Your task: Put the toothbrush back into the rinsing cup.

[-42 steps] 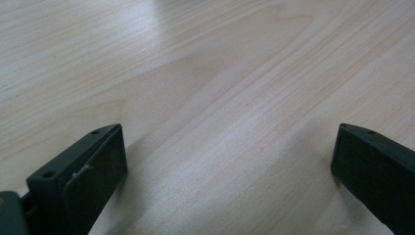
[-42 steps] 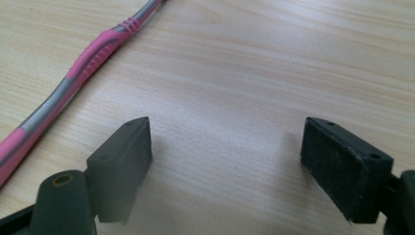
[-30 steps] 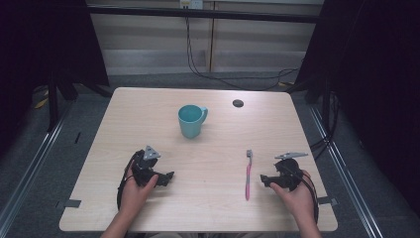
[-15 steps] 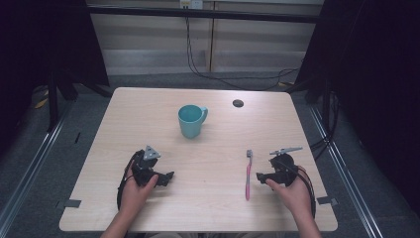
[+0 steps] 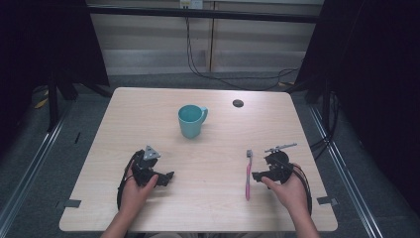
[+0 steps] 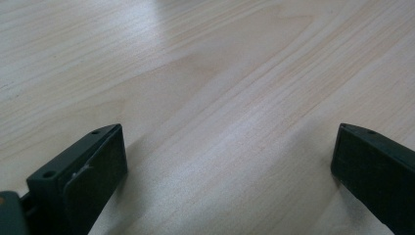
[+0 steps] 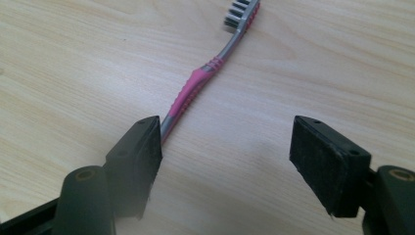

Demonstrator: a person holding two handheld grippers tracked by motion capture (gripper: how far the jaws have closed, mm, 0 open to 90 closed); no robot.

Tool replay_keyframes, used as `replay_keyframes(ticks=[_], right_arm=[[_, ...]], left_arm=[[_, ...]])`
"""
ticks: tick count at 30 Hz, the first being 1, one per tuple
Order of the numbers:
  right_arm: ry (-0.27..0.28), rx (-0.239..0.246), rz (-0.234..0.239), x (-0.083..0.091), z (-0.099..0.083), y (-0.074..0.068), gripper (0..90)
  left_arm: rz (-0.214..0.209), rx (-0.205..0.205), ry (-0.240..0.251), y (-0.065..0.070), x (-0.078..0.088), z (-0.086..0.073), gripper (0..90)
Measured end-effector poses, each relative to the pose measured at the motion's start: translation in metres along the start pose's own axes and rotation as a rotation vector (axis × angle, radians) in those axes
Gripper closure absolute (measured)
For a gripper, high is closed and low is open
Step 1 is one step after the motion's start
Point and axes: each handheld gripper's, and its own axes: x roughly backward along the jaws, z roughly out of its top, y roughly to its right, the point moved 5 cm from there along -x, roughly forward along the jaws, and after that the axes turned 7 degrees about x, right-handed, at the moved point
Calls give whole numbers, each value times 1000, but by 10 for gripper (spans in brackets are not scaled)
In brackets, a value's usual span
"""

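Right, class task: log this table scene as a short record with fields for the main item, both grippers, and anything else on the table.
main item: pink toothbrush, flat on the table, bristles at the far end
right gripper: jaws apart, just been closing, beside the handle, not gripping
left gripper: open, nothing between its jaws
other things: teal mug; small dark disc

My left gripper [image 6: 230,181] seen along its own two black jaws, which stand wide apart at the lower corners; between and beyond them lies bare pale wooden table [image 6: 220,88], its grain running diagonally, with nothing held between the pads
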Motion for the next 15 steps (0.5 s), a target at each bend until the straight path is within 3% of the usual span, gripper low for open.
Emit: replay_keyframes(ticks=[15], right_arm=[[-49, 10, 11, -4, 4, -10, 287]], left_arm=[[-1, 3, 2, 0, 0, 0, 0]])
